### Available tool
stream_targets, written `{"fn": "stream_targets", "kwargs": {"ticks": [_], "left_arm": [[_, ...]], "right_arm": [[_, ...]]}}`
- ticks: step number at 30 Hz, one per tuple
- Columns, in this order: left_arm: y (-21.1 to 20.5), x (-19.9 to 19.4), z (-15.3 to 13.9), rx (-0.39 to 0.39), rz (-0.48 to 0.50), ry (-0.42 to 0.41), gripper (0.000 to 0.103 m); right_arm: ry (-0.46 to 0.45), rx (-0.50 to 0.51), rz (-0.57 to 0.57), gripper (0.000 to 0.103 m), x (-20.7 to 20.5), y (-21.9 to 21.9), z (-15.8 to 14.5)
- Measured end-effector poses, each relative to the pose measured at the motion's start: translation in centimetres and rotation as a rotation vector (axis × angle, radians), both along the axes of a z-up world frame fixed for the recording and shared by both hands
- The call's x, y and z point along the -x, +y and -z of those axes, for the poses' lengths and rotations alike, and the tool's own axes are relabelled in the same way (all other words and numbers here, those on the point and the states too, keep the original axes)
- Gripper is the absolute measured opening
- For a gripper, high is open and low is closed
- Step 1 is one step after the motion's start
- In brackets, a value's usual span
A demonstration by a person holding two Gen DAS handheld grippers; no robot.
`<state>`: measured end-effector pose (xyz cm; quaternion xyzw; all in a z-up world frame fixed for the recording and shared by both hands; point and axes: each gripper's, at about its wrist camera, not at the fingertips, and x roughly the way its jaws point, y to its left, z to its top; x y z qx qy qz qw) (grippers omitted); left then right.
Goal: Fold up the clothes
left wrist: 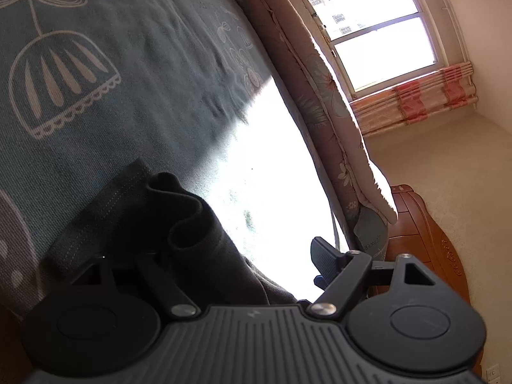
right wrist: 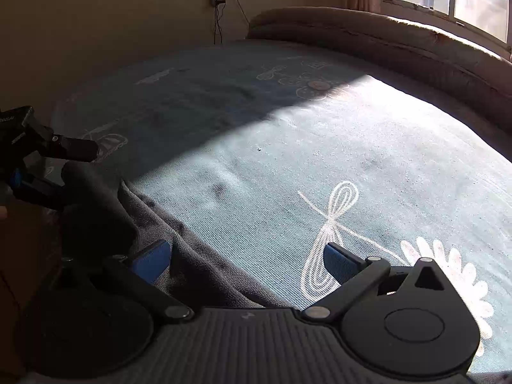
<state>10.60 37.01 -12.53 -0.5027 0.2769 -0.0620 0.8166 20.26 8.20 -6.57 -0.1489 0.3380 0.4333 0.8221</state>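
In the left wrist view, a dark garment (left wrist: 179,224) lay bunched at the lower left of the frame on the teal bedspread (left wrist: 128,102), its stitched hem running up toward the frame's middle. The left gripper (left wrist: 224,256) stood with jaws spread wide; the garment's fold rose between them, but the left-hand finger was lost in shadow, so whether it touched the cloth was hard to say. The right-hand finger (left wrist: 324,257) sat clear over the sunlit patch. A rolled quilt (left wrist: 320,102) ran along the bed's far edge, with the window (left wrist: 377,32) at upper right and a wooden headboard (left wrist: 425,236) below it.

In the right wrist view, the left gripper showed at the left edge with the garment's dark roll between its fingers. The garment spread from there to the bottom centre. The right gripper (right wrist: 246,259) had its jaws spread too, its left pad (right wrist: 152,260) beside the cloth, its right pad (right wrist: 339,260) over bare bedspread.
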Motion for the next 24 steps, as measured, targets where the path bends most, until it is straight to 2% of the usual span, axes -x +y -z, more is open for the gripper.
{"fn": "stream_targets", "kwargs": {"ticks": [7,11,12,14,16,19,24], "left_arm": [[0.1,1.5,-1.4,0.02,-0.007,-0.098,0.079],[0.4,1.1,-1.0,-0.055,-0.039,-0.058,0.075],[0.5,1.0,-0.7,-0.069,-0.048,-0.043,0.072],[0.6,0.8,0.2,-0.092,-0.065,-0.014,0.029],[0.5,1.1,0.5,-0.116,-0.088,0.011,0.013],[0.1,1.8,0.1,-0.155,-0.105,0.009,0.003],[0.3,3.5,-2.5,-0.229,-0.116,-0.016,0.002]], "right_arm": [[-0.008,0.002,0.002,0.103,1.6,-1.4,0.1],[-0.005,-0.01,-0.018,0.103,2.9,-1.7,-0.4],[-0.009,-0.012,-0.028,0.103,3.3,-1.9,-0.5],[-0.024,-0.007,-0.044,0.103,4.0,-2.0,-0.8],[-0.046,0.009,-0.052,0.103,4.7,-2.2,-1.0],[-0.072,0.028,-0.063,0.103,5.5,-2.6,-1.2],[-0.09,0.051,-0.054,0.103,6.3,-4.0,-1.2]]}}
